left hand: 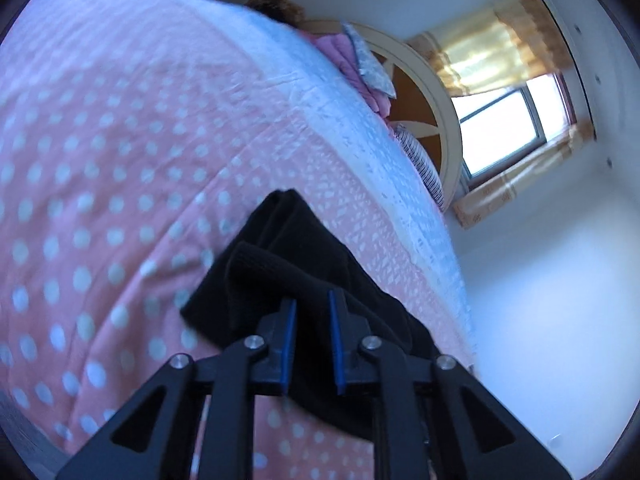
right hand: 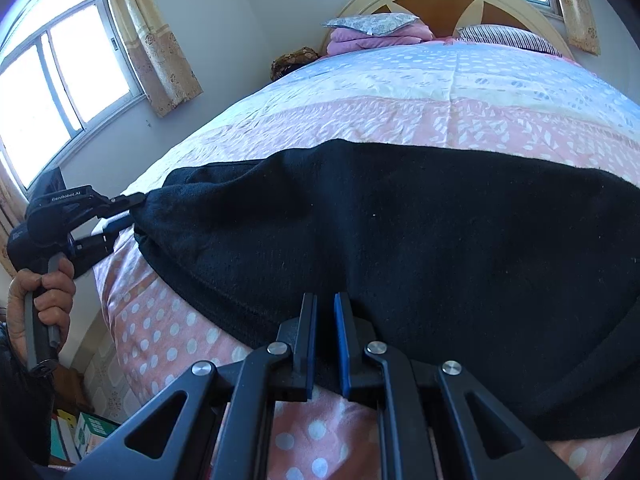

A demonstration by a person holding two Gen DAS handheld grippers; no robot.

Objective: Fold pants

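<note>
Black pants point(right hand: 400, 232) spread across pink polka-dot bed point(right hand: 400, 92), pillows point(right hand: 370, 24) at headboard.

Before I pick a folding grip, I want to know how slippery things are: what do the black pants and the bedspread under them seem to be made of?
The black pants look like a soft knit or fleece, matte, with a fuzzy nap and specks of lint; probably not slippery. The bedspread looks like quilted cotton, matte, with stitched puckers and printed dots; the fibre itself cannot be told.

Both wrist views look closely down their jaws, sharing the bed point(left hand: 120, 128).
</note>
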